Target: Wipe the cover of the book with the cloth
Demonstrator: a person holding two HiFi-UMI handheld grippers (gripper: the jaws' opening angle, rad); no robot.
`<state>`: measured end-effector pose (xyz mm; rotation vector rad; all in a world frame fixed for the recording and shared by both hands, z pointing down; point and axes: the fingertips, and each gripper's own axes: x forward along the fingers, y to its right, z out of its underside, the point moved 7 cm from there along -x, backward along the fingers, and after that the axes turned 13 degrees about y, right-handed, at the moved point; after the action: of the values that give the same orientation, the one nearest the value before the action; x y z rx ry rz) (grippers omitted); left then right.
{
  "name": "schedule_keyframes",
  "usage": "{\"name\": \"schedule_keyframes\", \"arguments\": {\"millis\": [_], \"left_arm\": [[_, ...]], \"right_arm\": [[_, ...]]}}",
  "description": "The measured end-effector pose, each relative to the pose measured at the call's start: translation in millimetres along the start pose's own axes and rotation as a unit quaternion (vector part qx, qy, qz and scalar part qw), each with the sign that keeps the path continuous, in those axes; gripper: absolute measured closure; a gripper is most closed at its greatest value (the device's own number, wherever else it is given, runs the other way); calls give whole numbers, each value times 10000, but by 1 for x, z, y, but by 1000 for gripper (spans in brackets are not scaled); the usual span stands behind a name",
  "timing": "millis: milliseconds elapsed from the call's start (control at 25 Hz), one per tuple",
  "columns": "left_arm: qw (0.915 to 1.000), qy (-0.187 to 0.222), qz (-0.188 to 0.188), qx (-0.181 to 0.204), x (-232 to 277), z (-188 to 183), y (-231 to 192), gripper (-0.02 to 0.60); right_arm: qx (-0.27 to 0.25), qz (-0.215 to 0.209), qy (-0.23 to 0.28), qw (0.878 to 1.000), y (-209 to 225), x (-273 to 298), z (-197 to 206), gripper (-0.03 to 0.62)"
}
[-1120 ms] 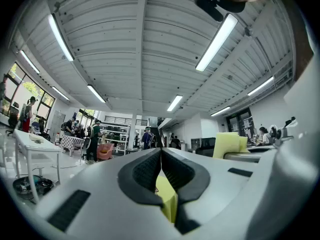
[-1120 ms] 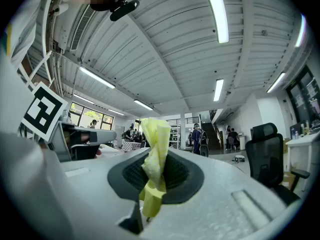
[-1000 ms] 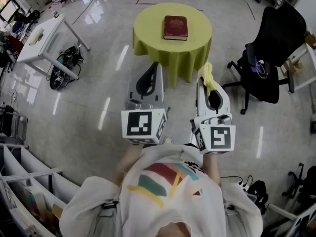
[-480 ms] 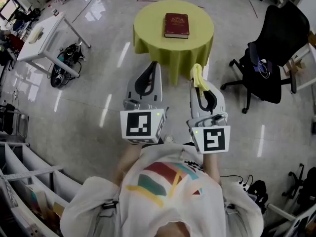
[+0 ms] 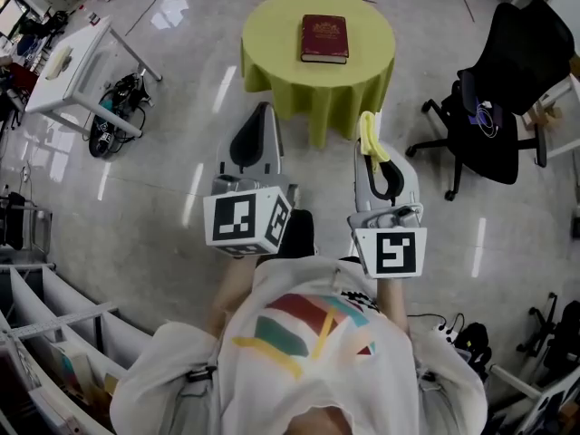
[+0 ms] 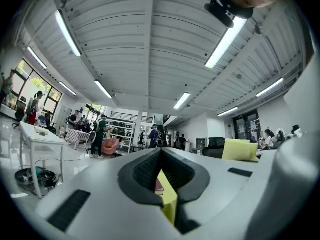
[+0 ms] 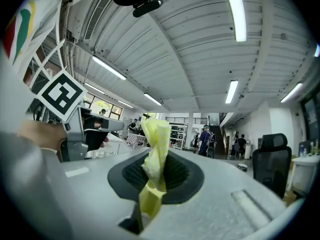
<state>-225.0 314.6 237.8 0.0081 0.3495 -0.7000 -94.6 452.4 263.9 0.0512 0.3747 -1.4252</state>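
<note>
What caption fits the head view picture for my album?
Right gripper holds a yellow cloth, with the red book waiting on the round table ahead.

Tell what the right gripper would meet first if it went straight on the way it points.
Probably the table, at its draped front edge: the right gripper, shut on the cloth, points at it across the floor. Height is unclear from above, so it might clear the rim toward the book.

Maroon book (image 5: pixel 323 39) on lime-green tablecloth (image 5: pixel 272 48).
Pale yellow cloth (image 5: pixel 371 139); left gripper (image 5: pixel 262 109) and right gripper (image 5: pixel 366 149) light grey with black pads (image 6: pixel 142 171), cubes (image 5: pixel 243 222) white with black squares; black chair (image 5: pixel 507 75); white shirt (image 5: pixel 308 333) striped red, green, yellow; glossy grey floor (image 5: pixel 181 198); white table (image 5: pixel 86 66).
</note>
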Motion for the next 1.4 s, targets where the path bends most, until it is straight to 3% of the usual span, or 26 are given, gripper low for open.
{"name": "schedule_keyframes", "arguments": {"millis": [280, 520, 920, 1400], "left_arm": [[9992, 305, 242, 35, 40, 1, -4, 566], [9983, 381, 444, -38, 92, 18, -20, 566], [9974, -12, 481, -531, 174, 76, -66, 566], [9939, -196, 784, -746, 262, 112, -77, 566]], "right_arm": [[-78, 489, 51, 9988, 32, 18, 4, 565], [236, 788, 86, 9966, 60, 50, 24, 565], [93, 772, -374, 9963, 76, 125, 66, 565], [-179, 789, -475, 9956, 112, 209, 83, 565]]}}
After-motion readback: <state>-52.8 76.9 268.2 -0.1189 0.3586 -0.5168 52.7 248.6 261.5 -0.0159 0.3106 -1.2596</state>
